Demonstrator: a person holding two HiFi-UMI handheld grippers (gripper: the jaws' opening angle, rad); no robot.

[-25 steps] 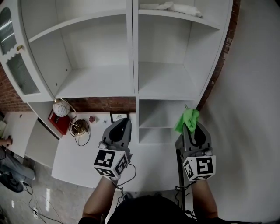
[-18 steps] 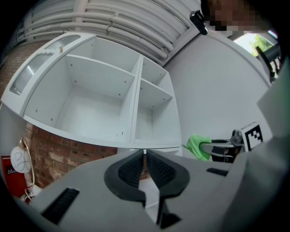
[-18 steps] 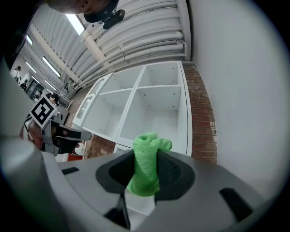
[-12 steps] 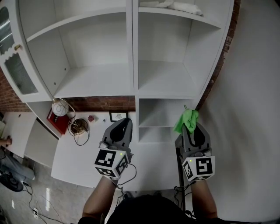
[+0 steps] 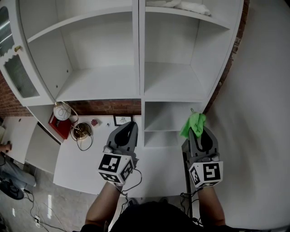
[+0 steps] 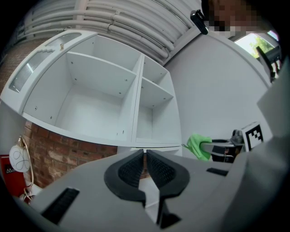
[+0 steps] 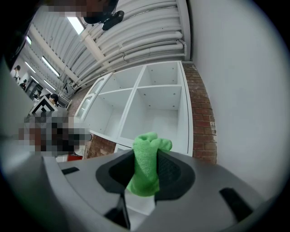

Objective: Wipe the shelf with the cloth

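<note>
A white shelf unit (image 5: 140, 68) with open compartments fills the upper head view and shows ahead in the left gripper view as the shelf unit (image 6: 136, 104) and in the right gripper view as the shelf unit (image 7: 149, 104). My right gripper (image 5: 195, 127) is shut on a bright green cloth (image 5: 193, 123), held below the right compartments near the wall; the cloth (image 7: 147, 165) bunches up between the jaws, and the left gripper view catches the cloth (image 6: 198, 146) too. My left gripper (image 5: 129, 128) is shut and holds nothing, over the white counter (image 5: 90, 158).
On the counter at left sit a round lamp (image 5: 62, 111), a red box (image 5: 61, 127), a wire-framed object (image 5: 83, 132), a small picture frame (image 5: 121, 120). A glass cabinet door (image 5: 16, 68) stands open at far left. White bundles (image 5: 190, 6) lie on the top right shelf. A white wall (image 5: 263, 113) bounds the right.
The view has shifted very slightly; both grippers and the cloth hold nearly the same place before the shelf.
</note>
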